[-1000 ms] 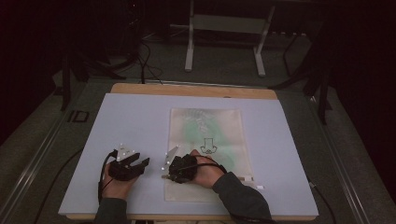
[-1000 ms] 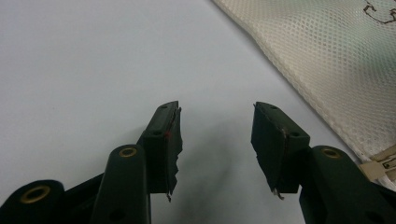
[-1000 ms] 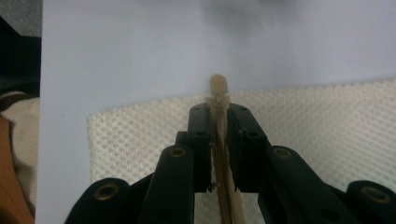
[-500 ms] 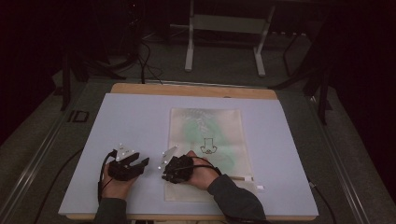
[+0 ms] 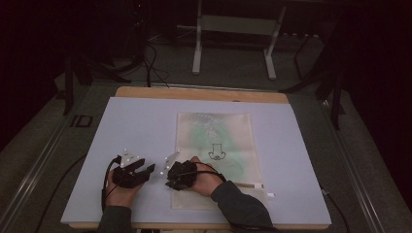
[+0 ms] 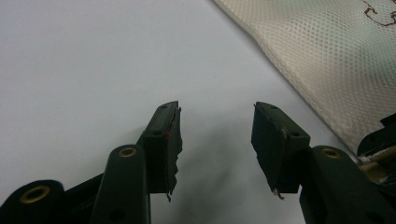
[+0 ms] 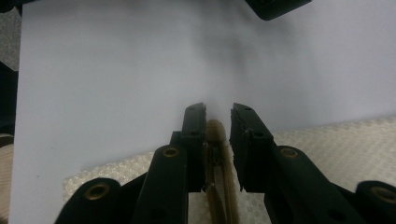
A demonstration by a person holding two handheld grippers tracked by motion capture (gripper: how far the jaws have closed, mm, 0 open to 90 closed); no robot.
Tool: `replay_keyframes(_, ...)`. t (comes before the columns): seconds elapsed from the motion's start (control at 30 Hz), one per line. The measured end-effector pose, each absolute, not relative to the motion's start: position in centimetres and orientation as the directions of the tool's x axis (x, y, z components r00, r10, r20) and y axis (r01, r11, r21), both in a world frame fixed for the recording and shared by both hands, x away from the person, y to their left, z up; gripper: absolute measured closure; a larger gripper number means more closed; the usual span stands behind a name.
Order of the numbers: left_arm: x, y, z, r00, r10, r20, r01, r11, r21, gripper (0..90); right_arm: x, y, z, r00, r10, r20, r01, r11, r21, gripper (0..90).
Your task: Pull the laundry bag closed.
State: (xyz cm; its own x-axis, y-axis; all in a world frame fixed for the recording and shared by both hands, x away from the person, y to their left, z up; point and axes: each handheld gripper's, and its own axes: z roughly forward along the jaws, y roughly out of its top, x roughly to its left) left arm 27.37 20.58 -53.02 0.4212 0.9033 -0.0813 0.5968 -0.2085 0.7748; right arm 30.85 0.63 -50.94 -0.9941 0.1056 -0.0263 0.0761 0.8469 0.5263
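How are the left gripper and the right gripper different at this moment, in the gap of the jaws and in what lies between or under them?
The left gripper has a wide gap with nothing between its jaws; the right gripper has a narrower gap, just widened, with a beige zipper pull between its jaws. The left gripper hangs over the bare white table, beside the mesh bag; the right gripper is at the bag's edge. Both are black and hand-held.

Under my left hand-held gripper (image 6: 215, 140) I see a smooth, matt pale sheet covering the bench (image 6: 93, 60) — wood at its far edge. Right of it, the mesh bag (image 6: 336, 60) looks like cream woven netting — dimpled. The jaws are matt black plastic, brass-coloured rivets.
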Motion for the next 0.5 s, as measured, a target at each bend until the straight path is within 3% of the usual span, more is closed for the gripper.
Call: replay_keyframes(0.5,27.39,20.66,-53.01,0.418,0.904,-0.083,0.596,-0.205,0.776,51.1,31.02,1.10,-51.43,-0.994,0.107,-0.008,0.087,0.846,0.527,80.6)
